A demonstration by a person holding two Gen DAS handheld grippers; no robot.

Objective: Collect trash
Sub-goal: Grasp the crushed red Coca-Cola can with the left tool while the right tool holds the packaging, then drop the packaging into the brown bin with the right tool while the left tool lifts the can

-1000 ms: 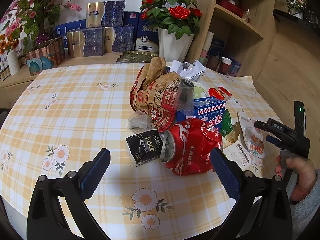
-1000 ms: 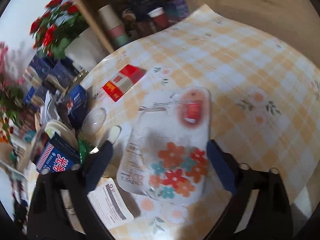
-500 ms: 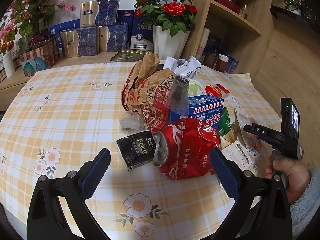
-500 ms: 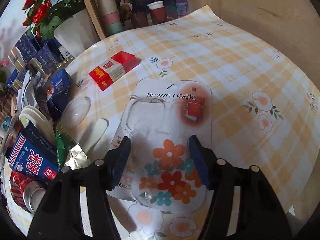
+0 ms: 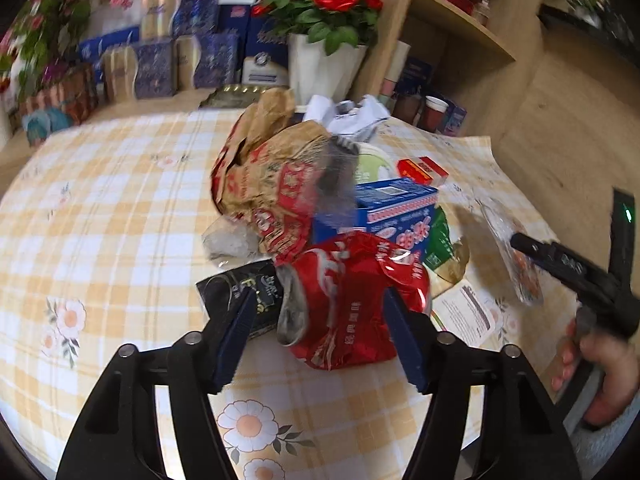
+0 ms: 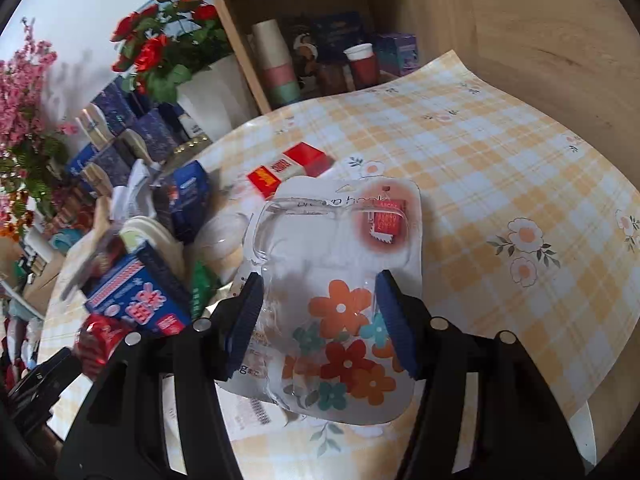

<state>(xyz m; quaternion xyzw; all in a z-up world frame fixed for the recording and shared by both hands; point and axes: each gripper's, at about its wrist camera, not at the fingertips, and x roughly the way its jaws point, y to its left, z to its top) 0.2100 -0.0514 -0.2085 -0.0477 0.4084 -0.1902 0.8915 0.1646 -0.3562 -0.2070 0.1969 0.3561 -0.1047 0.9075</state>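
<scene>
Around one crushed red can (image 5: 352,300) on the checked table (image 5: 120,208): one black packet (image 5: 244,292), one brown paper bag (image 5: 272,176), one blue carton (image 5: 400,212). The left gripper (image 5: 320,336) is closing, the can between its pads, contact blurred. The right gripper (image 6: 318,322) pinches one flowered blister pack (image 6: 340,280), lifted right of the can; its print is unreadable.

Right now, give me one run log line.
left fingers: closing around red can | right: gripping hook pack, lifted | pile on table

gift boxes (image 5: 180,60) blurred, shelf (image 5: 460,20) cut off
</scene>
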